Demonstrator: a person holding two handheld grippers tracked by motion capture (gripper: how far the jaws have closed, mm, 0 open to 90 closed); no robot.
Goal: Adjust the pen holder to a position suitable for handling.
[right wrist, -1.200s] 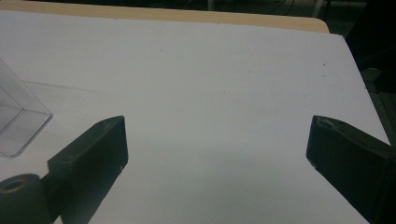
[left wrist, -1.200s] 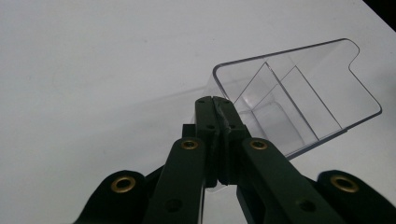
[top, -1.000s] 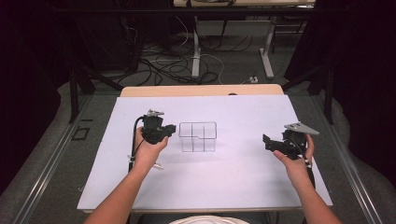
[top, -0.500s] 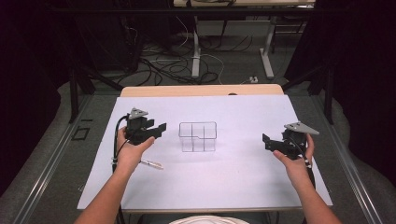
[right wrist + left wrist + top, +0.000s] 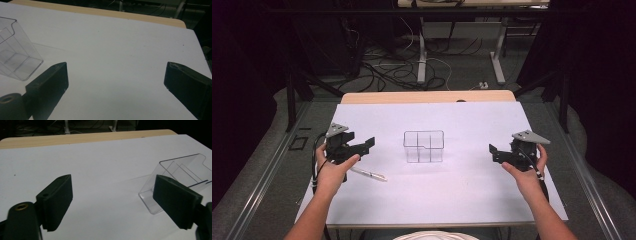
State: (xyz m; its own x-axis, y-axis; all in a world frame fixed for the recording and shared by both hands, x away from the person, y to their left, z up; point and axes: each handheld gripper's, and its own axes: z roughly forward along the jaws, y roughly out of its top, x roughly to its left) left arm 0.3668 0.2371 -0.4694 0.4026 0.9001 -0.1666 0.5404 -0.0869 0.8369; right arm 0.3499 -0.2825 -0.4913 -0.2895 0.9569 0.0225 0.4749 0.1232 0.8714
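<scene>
The pen (image 5: 368, 174) lies flat on the white tabletop (image 5: 462, 200) toward its left edge, just beside the left hand (image 5: 329, 172) on the side nearer the person, its long axis running from the wrist out toward the tabletop's middle and slightly toward the near edge. The left gripper (image 5: 367, 144) hangs above and beyond it with its fingers (image 5: 56, 200) spread wide and nothing between them; they have just been opening. It points across the tabletop toward the clear plastic organizer (image 5: 424, 146), which stands near the centre. The right gripper (image 5: 493, 152) hovers by the right edge, well apart from the pen, its fingers (image 5: 50, 85) likewise apart and empty. The left hand is by far the nearer, so any pick-up probably falls to it: the fingers would have to come back toward the near edge and close across the pen's thin barrel.
</scene>
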